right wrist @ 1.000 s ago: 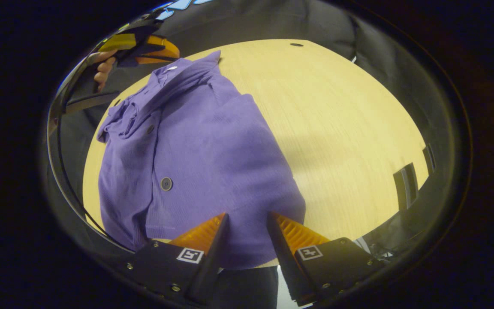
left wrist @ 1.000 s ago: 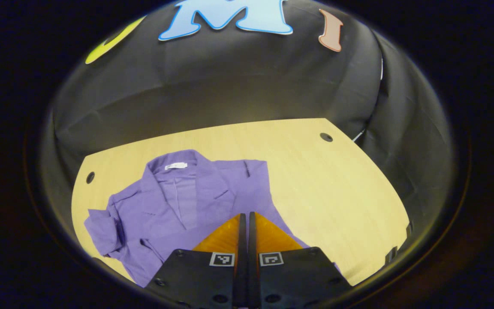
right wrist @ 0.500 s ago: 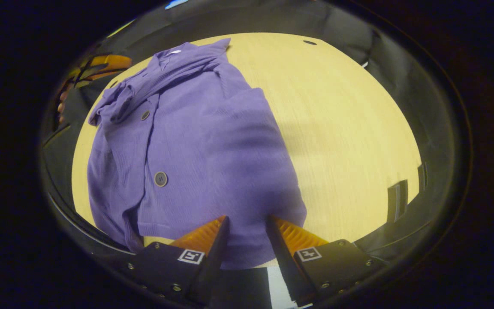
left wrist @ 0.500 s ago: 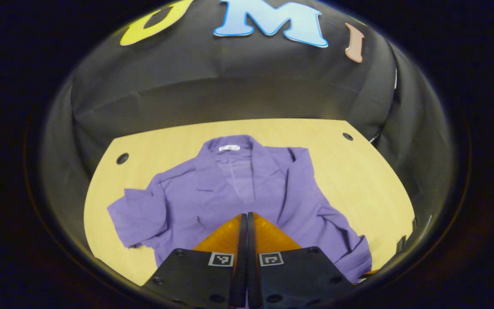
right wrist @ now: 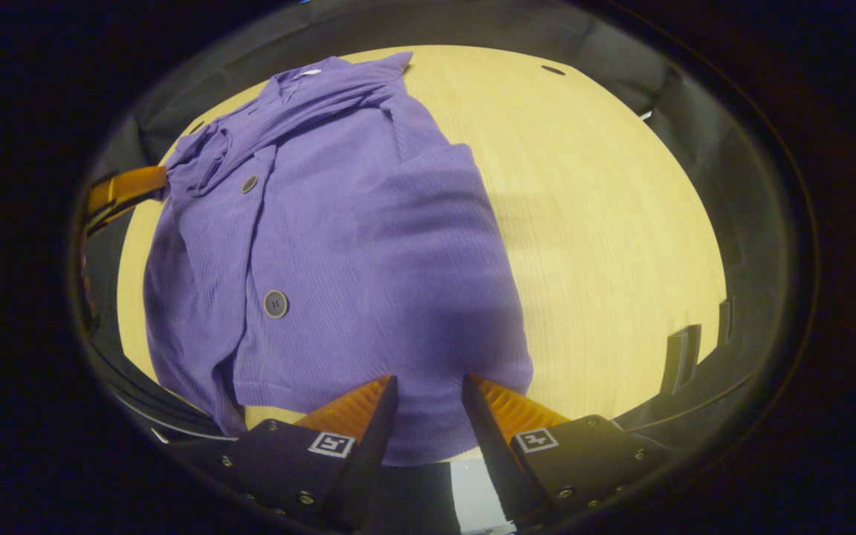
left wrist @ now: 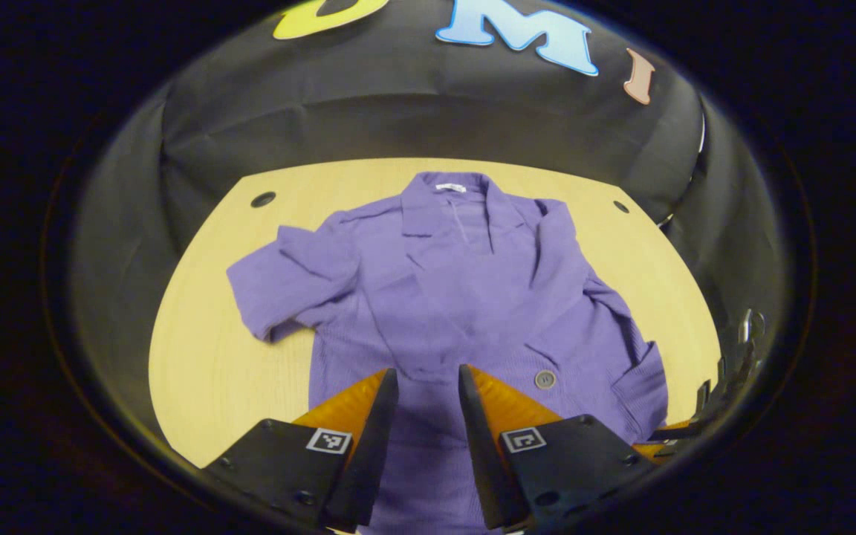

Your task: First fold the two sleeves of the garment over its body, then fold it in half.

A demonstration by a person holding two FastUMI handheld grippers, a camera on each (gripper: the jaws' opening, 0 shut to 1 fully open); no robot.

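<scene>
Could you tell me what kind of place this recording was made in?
Probably a recording booth, not a home: black cloth walls a bare wooden table, which holds one purple shirt.

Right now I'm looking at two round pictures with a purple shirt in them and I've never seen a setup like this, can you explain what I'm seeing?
These come from two hand-held tools, not a robot. A person holds a two-finger gripper in each hand, and a fisheye camera rides on each one, looking forward along its fingers, which show at the bottom.

The left gripper view looks across a light wooden table toward the booth's black cloth wall. A purple button-up garment lies spread on it, collar at the far end, one short sleeve sticking out sideways. The left gripper hangs open above the garment's lower part, holding nothing.

The right gripper view looks from lower down, near the hem. The right gripper is open too, with its fingers either side of the hem area; nothing is pinched. The other gripper peeks in at that picture's left edge.
</scene>
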